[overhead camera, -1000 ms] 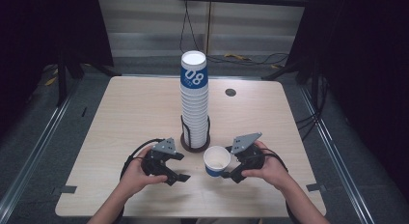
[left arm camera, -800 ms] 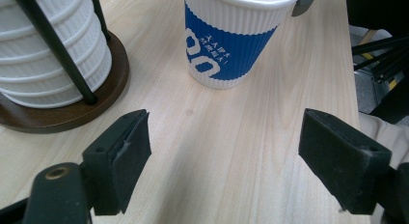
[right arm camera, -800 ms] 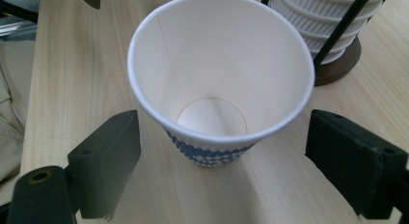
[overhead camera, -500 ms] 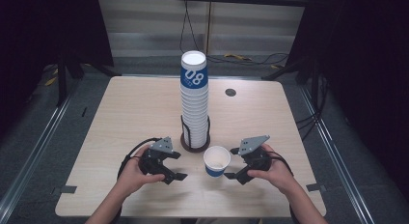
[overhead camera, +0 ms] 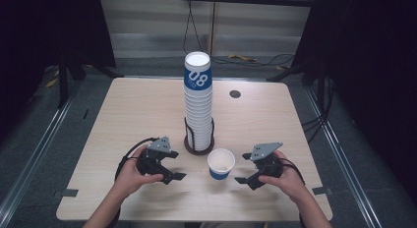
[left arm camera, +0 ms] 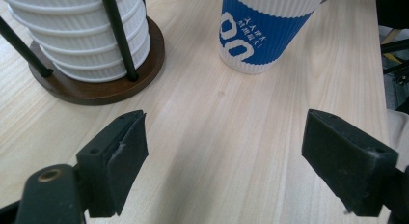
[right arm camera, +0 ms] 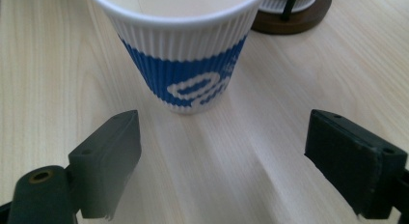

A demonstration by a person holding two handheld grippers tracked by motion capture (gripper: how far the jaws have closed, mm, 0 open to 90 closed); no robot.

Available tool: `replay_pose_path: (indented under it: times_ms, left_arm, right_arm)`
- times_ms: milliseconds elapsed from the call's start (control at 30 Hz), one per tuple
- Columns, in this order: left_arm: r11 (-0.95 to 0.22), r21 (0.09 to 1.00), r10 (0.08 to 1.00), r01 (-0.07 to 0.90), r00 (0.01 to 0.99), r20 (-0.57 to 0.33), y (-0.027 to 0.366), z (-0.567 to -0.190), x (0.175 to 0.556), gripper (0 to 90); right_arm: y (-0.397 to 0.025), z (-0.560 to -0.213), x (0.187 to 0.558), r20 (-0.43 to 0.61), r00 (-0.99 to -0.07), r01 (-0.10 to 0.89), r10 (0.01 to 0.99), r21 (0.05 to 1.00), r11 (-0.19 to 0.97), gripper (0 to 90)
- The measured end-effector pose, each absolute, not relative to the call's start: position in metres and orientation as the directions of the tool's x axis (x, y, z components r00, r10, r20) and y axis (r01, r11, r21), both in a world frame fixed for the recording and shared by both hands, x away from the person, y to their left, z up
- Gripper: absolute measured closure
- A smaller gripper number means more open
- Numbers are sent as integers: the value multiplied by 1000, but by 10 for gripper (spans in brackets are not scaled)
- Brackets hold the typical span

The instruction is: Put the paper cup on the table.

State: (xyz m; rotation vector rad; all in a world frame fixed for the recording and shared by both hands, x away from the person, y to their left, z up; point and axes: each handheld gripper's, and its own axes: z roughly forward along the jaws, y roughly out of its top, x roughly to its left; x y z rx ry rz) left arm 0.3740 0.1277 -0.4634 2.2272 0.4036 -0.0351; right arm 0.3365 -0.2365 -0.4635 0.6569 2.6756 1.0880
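The cup (overhead camera: 221, 163) stands upright on the tabletop (overhead camera: 137, 110) just in front of the stack (overhead camera: 198, 107), between the left gripper (overhead camera: 176, 170) and right gripper (overhead camera: 244, 180), both fingers wide apart and empty, so a careless sideways nudge could topple it.

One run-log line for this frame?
single cup upright on table, free | left claw open | right claw open, facing cup | cup stack in holder
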Motion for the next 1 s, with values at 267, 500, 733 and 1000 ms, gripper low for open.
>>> replay_pose_path:
  times_ms: [267, 500, 733, 1000]
  left_arm:
    - [-592, 744, 303, 311, 941, -153, 136, -468, 379, 161]
    - [-602, 732, 324, 318, 936, -140, 145, -471, 384, 161]
    - [-615, 725, 322, 309, 938, -126, 151, -474, 386, 161]
    - [-612, 726, 320, 314, 938, -135, 160, -481, 390, 161]
  right_arm:
    - [-246, -467, 335, 8, -874, 350, 487, 705, 617, 121]
    - [-253, -468, 334, -1, -866, 355, 500, 702, 617, 121]
    - [-259, -469, 333, -3, -858, 362, 514, 707, 608, 121]
    - [-269, -473, 334, 0, -839, 384, 544, 708, 593, 121]
